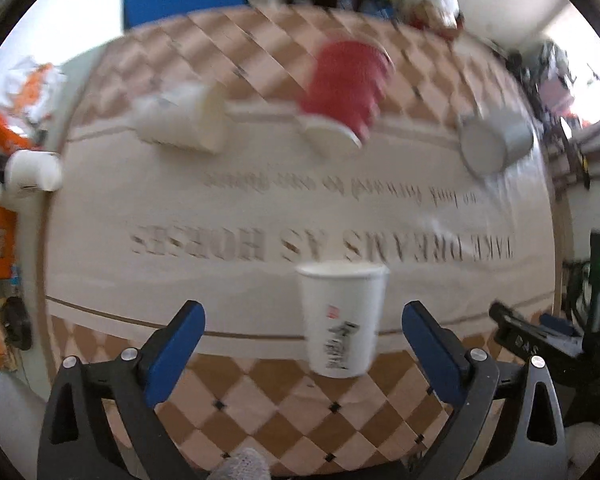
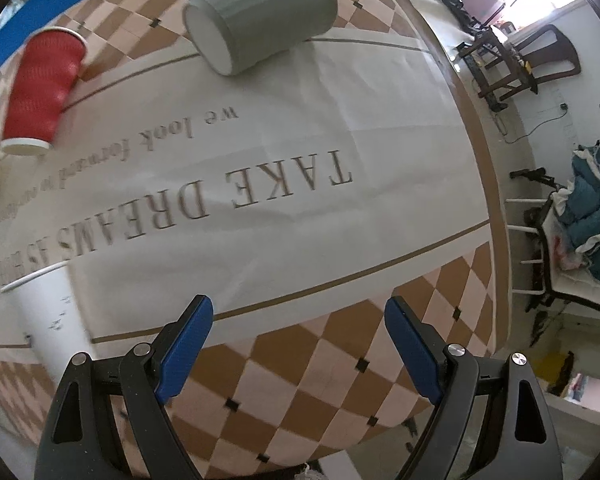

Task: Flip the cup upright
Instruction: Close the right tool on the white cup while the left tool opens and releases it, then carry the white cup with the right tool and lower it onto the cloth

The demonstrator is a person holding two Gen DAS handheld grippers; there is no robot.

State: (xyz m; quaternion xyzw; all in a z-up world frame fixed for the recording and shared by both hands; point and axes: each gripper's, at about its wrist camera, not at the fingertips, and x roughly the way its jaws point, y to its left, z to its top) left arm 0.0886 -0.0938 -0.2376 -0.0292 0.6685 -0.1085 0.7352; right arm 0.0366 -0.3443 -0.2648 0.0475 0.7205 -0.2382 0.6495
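A white paper cup [image 1: 342, 318] with printed marks stands upright on the table, between and just beyond the fingers of my open, empty left gripper [image 1: 302, 316]; it also shows in the right wrist view [image 2: 48, 312]. A red ribbed cup [image 1: 346, 88] lies on its side further back, and it shows in the right wrist view [image 2: 42, 92]. A cream cup [image 1: 182, 118] and a grey cup [image 1: 494, 142] also lie on their sides. The grey cup [image 2: 260, 18] lies far ahead of my open, empty right gripper [image 2: 298, 320].
The table wears a checkered cloth [image 2: 300, 380] with a white printed band [image 2: 280, 184]. Another white cup [image 1: 34, 170] lies at the left table edge. The right gripper's body [image 1: 540, 336] shows at the right. Chairs and clutter [image 2: 572, 216] stand past the right edge.
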